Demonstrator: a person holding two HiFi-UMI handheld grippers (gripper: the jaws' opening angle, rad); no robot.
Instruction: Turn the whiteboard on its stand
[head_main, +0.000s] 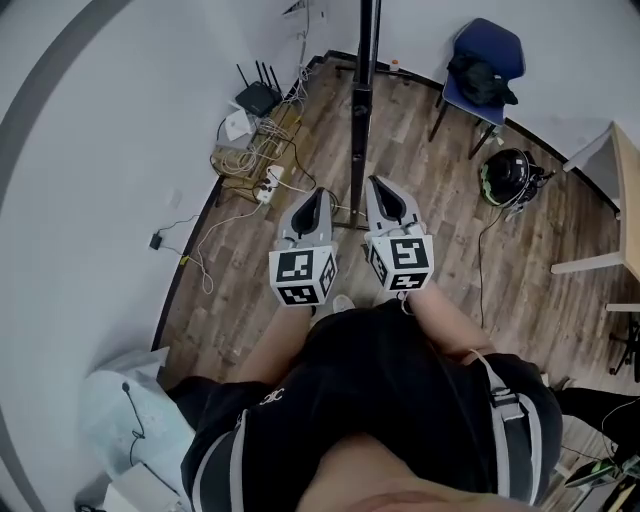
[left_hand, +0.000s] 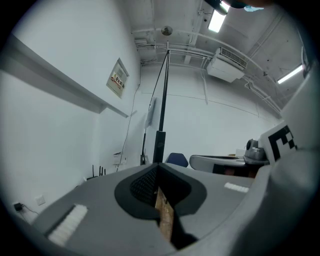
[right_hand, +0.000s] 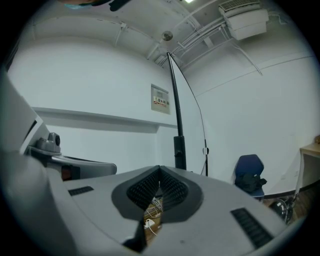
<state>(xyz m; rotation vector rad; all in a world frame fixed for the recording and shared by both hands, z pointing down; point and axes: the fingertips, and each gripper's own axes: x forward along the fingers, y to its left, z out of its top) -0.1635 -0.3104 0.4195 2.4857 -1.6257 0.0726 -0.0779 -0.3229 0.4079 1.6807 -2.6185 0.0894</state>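
My left gripper (head_main: 316, 192) and right gripper (head_main: 378, 182) are held side by side above the wood floor, both pointing at a black upright pole (head_main: 360, 100). In the left gripper view the left gripper (left_hand: 157, 167) has its ribbed pads meeting at the tip with nothing between them. The right gripper (right_hand: 160, 170) is likewise shut and empty. The pole (left_hand: 160, 135) (right_hand: 179, 145) rises just beyond both tips, untouched. A big white surface with a grey band (head_main: 60, 90) fills the left; I cannot tell whether it is the whiteboard.
A router (head_main: 257, 98), a power strip (head_main: 268, 185) and loose cables lie on the floor at the left. A blue chair (head_main: 482, 60) with a dark bag stands at the back right, with a round black object (head_main: 508, 175) and a table (head_main: 627, 170) further right.
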